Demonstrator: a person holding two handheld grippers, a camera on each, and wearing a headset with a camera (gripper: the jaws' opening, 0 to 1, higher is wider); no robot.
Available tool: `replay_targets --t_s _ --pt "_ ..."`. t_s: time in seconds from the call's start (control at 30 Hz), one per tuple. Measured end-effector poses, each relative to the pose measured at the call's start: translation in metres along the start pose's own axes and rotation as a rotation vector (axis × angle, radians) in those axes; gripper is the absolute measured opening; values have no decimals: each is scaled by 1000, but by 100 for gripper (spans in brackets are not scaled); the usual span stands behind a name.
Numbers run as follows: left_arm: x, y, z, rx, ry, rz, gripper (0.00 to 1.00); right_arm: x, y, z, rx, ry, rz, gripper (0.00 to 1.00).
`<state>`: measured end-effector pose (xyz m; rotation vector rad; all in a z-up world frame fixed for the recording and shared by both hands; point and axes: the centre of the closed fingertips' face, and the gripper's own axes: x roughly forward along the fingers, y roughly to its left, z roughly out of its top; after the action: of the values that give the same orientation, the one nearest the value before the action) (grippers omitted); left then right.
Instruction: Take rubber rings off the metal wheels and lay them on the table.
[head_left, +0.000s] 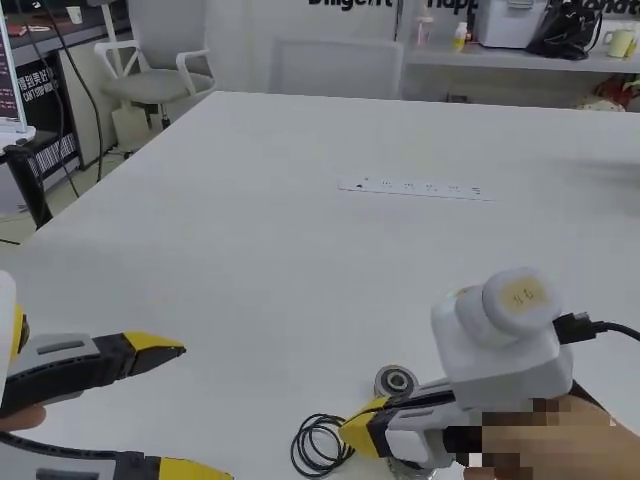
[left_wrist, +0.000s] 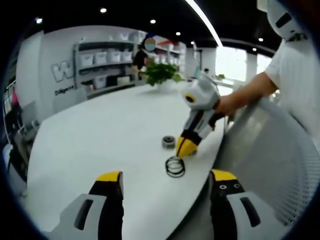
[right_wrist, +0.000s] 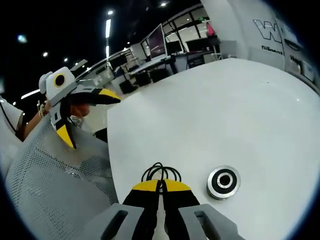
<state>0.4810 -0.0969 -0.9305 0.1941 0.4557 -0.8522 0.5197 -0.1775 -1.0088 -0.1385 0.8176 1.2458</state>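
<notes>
**Head view.** Looking down across a white tabletop (head_left: 250, 250). Showing the rubber rings (head_left: 318, 447), a loose bundle of thin black loops, lying flat close to the near edge. Showing one metal wheel (head_left: 396, 381) lying flat just beyond the bundle, toward the far edge, not touching it. Showing the right claw (head_left: 358, 427) reaching in low from the near edge, jaws pressed together, yellow tips meeting the side of the bundle. Not possible to tell whether a loop is being pinched. Showing the left claw (head_left: 200, 410) hovering by the near edge, well apart from the rings, jaws standing wide and gripping nothing. Showing a white power strip (head_left: 415, 187) lying toward the far edge and an office chair (head_left: 150, 60) standing past the far left corner.

**Left gripper view.** Looking out between the left claw's own spread jaws, nothing held between them. Showing the rings lying just inside the tabletop's edge, the wheel lying just beyond them, and the right claw tilting down with its closed tips just beside the bundle. Showing a mesh chair back (left_wrist: 270, 160) standing off that edge and a potted plant (left_wrist: 160, 72) standing at the far end.

**Right gripper view.** Looking along the right claw's own jaws, closed tip to tip. Showing black loops fanning out from right behind the tips, the wheel lying near them on bare tabletop, and the left claw hanging open off the edge, above the mesh.
</notes>
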Motion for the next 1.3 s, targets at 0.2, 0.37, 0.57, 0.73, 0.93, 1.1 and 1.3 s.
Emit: replay_targets --t_s 0.2,0.37,0.57,0.73,0.93,1.1,1.3 --pt "0 0 -1 -6 0 5 70 2 0 -3 -30 20 -6 4" --pt "0 0 -1 -8 3 4 70 4 3 -6 -86 43 -11 8" --pt "0 1 -2 -13 2 9 70 7 5 -9 -132 66 -6 9" --pt "0 2 -2 -19 1 10 69 5 1 -8 -129 60 -14 11" --pt "0 1 -2 -21 3 7 69 2 -3 -5 -118 50 -28 11" --pt "1 1 -3 -22 6 3 69 -2 -7 -2 -121 39 -44 11" --pt "1 0 -2 -22 3 -1 69 -11 -13 6 -133 17 -76 11"
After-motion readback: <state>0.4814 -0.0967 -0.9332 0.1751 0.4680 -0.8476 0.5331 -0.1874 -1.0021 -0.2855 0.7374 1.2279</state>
